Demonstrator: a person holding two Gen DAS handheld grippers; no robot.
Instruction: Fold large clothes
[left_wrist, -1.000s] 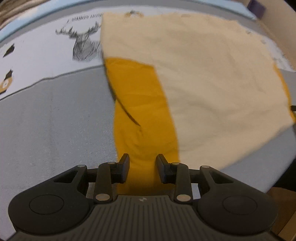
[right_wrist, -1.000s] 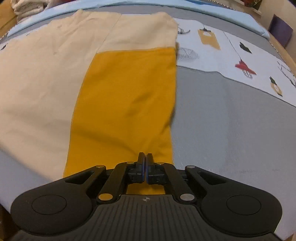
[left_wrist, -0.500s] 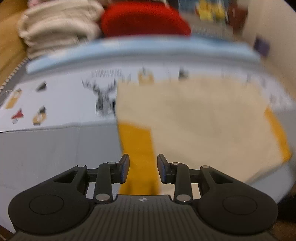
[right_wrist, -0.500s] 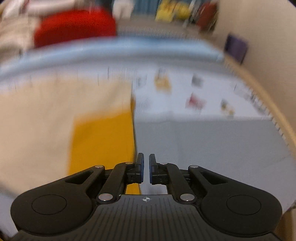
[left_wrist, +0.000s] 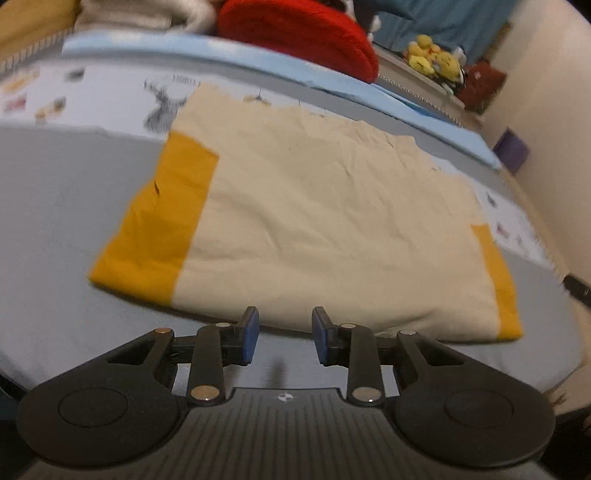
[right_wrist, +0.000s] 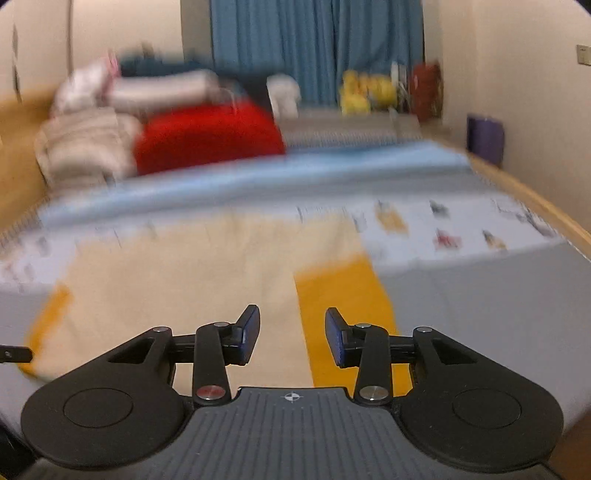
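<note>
A large cream garment (left_wrist: 332, 221) with yellow side panels (left_wrist: 159, 229) lies folded flat on the grey bed cover (left_wrist: 55, 206). My left gripper (left_wrist: 284, 332) hovers over its near edge, its jaws apart and closing slightly, with nothing between the blue pads. In the blurred right wrist view the same garment (right_wrist: 221, 277) lies ahead with a yellow panel (right_wrist: 343, 295) on its right side. My right gripper (right_wrist: 291, 336) is above the garment's near part, jaws opening, and nothing is between its fingers.
A red cushion (left_wrist: 295, 33) and folded pale blankets (right_wrist: 85, 147) lie at the far end of the bed. Yellow plush toys (left_wrist: 432, 59) and a purple box (right_wrist: 485, 138) stand near the right wall. A wooden bed rail (right_wrist: 535, 199) runs along the right side.
Both grippers have drawn back and risen from the garment, so more of it shows. The right gripper, shut at the yellow panel's edge before, has opened and holds nothing.
</note>
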